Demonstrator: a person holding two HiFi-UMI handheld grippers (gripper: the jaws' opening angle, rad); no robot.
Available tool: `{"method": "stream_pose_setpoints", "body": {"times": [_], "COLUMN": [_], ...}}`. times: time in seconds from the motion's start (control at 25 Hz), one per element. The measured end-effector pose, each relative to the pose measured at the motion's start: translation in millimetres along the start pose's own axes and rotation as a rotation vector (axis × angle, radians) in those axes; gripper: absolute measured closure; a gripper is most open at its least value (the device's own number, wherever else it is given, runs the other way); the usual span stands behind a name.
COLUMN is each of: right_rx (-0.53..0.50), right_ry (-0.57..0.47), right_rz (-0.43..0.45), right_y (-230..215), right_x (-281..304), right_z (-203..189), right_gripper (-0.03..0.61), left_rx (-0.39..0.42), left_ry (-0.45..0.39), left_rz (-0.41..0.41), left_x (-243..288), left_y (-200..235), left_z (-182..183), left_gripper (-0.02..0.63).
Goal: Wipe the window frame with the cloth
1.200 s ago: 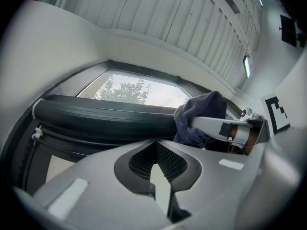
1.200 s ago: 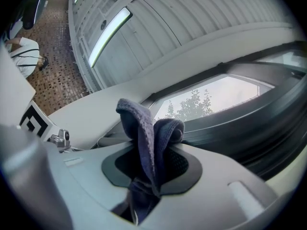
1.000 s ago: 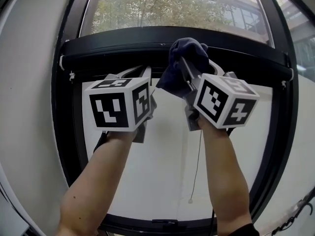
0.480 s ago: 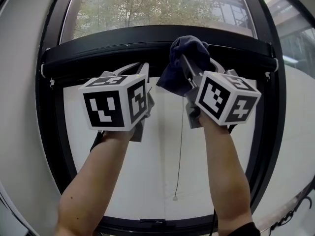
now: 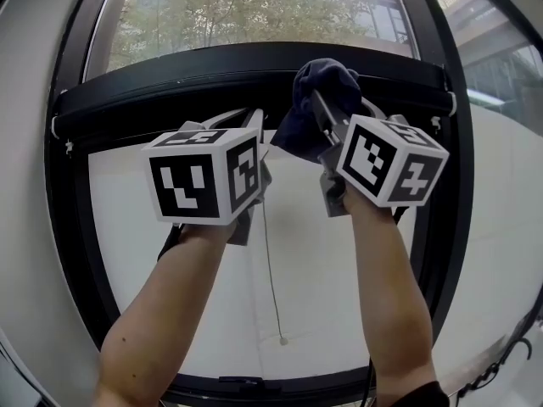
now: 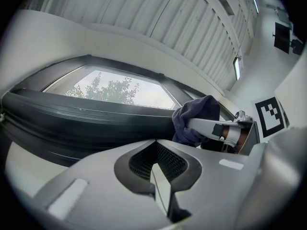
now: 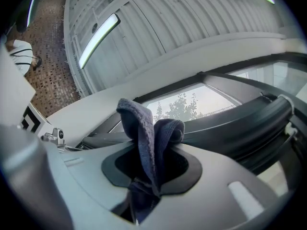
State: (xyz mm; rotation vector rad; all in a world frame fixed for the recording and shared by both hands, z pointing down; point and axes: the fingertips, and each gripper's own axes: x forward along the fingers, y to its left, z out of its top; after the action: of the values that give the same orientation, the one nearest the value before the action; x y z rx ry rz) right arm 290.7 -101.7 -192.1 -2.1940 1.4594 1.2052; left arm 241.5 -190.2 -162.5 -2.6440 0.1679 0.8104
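Observation:
A dark blue cloth (image 5: 324,87) is bunched between the jaws of my right gripper (image 5: 319,113), which is shut on it. It is held up at the black horizontal bar of the window frame (image 5: 170,91). In the right gripper view the cloth (image 7: 148,138) sticks up out of the right gripper (image 7: 153,176), with the bar (image 7: 249,123) just behind it; whether they touch is not clear. My left gripper (image 5: 251,121) is raised beside it to the left, jaws shut on nothing. The left gripper view shows its closed jaws (image 6: 156,169), the bar (image 6: 86,123) and the cloth (image 6: 194,121) at right.
Black upright frame members stand at the left (image 5: 72,219) and right (image 5: 450,219). A white blind (image 5: 170,303) with a thin pull cord (image 5: 273,295) hangs below the bar. Above the bar is glass (image 5: 237,15) with trees outside. White walls flank the window.
The window bar, uprights and pull cord have slid left in the head view. Both grippers keep the same pose, the cloth still held at the bar.

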Motion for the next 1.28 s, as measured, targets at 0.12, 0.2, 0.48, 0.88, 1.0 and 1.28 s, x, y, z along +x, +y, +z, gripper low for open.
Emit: {"method": "stream_pose_setpoints", "body": {"times": [0.12,0.2,0.48,0.88,1.0,1.28], "right_rx": [-0.009,-0.012,-0.049,-0.078,-0.1,-0.118], "right_ry": [0.006,0.007,0.016,0.028,0.038,0.033], "right_rz": [-0.013,-0.022,-0.053,-0.078,-0.087,-0.124], "right_y": [-6.1,-8.3,-52.7,-114.8,-124.4,-153.9], "right_x": [3.2,6.8,-17.1,-55.8,-63.1,-81.5], "right_z": [-3.6,-5.1,5.6,18.8,23.1,33.6], "right_gripper": [0.476,0.476,0.476,0.476,0.476,0.476], "left_rx": [-0.017,-0.022,-0.031,-0.074,-0.092,-0.12], "left_ry": [0.004,0.004,-0.001,-0.013,-0.014,-0.019], "left_rz": [-0.006,-0.004,-0.028,-0.089,-0.098,-0.127], "left_x": [5.9,10.0,31.9,59.4,64.4,73.8], "left_y": [4.2,10.4,-34.0,-103.9,-115.5,-141.1], "left_z": [-4.5,-6.4,-9.9,-15.1,-17.6,-20.3], "left_gripper": [0.621,0.62,0.62,0.62,0.621,0.62]}}
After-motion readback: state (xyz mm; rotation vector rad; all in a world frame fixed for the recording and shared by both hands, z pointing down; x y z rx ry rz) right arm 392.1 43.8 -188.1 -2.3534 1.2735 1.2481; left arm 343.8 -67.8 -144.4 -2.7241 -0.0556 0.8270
